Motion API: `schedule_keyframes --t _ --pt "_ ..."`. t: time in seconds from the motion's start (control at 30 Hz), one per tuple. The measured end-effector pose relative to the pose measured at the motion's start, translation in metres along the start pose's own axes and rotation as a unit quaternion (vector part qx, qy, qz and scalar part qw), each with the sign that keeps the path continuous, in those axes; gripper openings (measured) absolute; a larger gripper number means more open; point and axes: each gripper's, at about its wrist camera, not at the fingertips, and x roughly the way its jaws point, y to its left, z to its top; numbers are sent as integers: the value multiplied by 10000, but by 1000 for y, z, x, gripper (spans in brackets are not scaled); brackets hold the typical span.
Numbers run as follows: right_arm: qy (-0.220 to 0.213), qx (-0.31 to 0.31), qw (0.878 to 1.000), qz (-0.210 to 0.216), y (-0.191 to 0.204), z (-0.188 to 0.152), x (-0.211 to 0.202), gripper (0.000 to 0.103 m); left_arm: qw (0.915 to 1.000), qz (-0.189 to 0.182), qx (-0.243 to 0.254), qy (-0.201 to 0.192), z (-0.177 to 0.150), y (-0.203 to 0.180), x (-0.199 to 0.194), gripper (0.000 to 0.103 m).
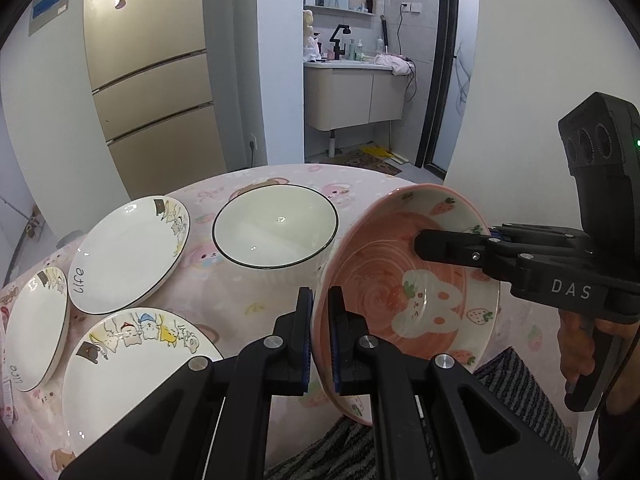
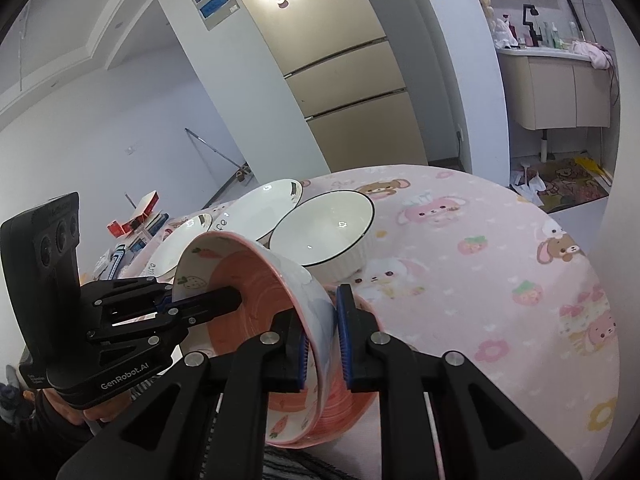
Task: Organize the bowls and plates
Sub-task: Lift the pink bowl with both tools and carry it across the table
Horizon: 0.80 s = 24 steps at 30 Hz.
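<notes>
A pink bowl (image 1: 408,300) has a swirled pink inside with a white rabbit, red strawberries and a pale rim printed with strawberries and carrots. Behind it sits a white bowl (image 1: 276,228) with a thin black rim and ribbed white sides. Three white plates (image 1: 128,256) carry black edges, cartoon animals in yellow, blue and brown, and the word "life". The tablecloth (image 2: 500,280) is pale pink with bears, rabbits, strawberries and flowers.

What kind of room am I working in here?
Most likely a home dining area: a round table under a pink cartoon tablecloth, a tall beige multi-door fridge behind it, and an open doorway to a bathroom with a cream vanity cabinet.
</notes>
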Motion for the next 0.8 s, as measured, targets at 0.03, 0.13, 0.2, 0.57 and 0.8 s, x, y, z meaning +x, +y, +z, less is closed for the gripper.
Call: schedule_keyframes --t 0.03,0.13,0.2,0.57,0.8 --pt "4 -22 10000 -18 -1 0 0 12 10000 -28 -1 23 0 1 2 8" --pt "-43 -229 9994 -253 3 -4 3 11 9999 -23 135 61 -2 -2 8 8" --pt "-75 -406 9981 -459 8 -7 4 10 9994 94 313 81 -3 -6 11 8" --pt "42 -1577 9766 -1460 32 -21 13 11 9946 388 953 131 -7 -15 23 10" --pt "110 -1925 9653 -1763 35 -23 14 11 9954 193 908 234 -5 -14 29 10"
